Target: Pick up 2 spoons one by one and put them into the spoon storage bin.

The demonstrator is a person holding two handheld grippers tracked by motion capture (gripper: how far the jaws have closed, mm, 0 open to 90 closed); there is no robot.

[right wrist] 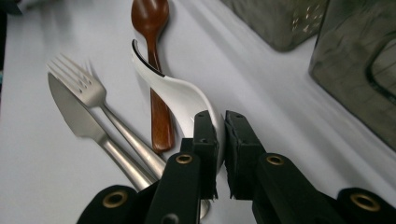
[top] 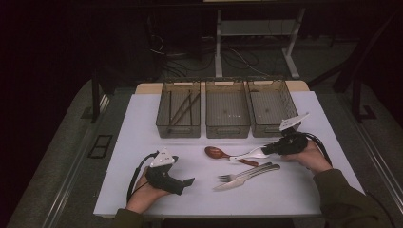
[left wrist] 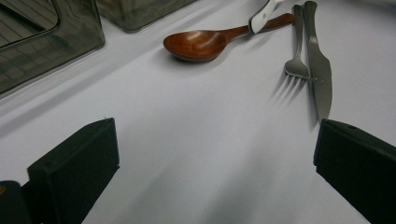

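Observation:
A white ceramic spoon [top: 249, 154] lies across the handle of a brown wooden spoon [top: 216, 152] mid-table. My right gripper [top: 267, 149] is shut on the white spoon's [right wrist: 177, 93] bowl end, with its pads pinching the rim in the right gripper view [right wrist: 220, 126]. A metal fork [top: 237, 175] and knife [top: 240, 183] lie side by side just in front of the spoons. My left gripper [top: 190, 182] rests at the front left, open and with nothing in it. Between its wide black jaws [left wrist: 215, 158] there is bare white table, and the wooden spoon [left wrist: 201, 44], fork [left wrist: 297, 60] and knife [left wrist: 320, 70] lie beyond.
Three dark mesh baskets stand in a row at the table's back: left [top: 178, 128], middle [top: 227, 128], right [top: 271, 126]. The left one holds chopsticks [top: 183, 108]. The white table top [top: 142, 142] ends close in front of both hands.

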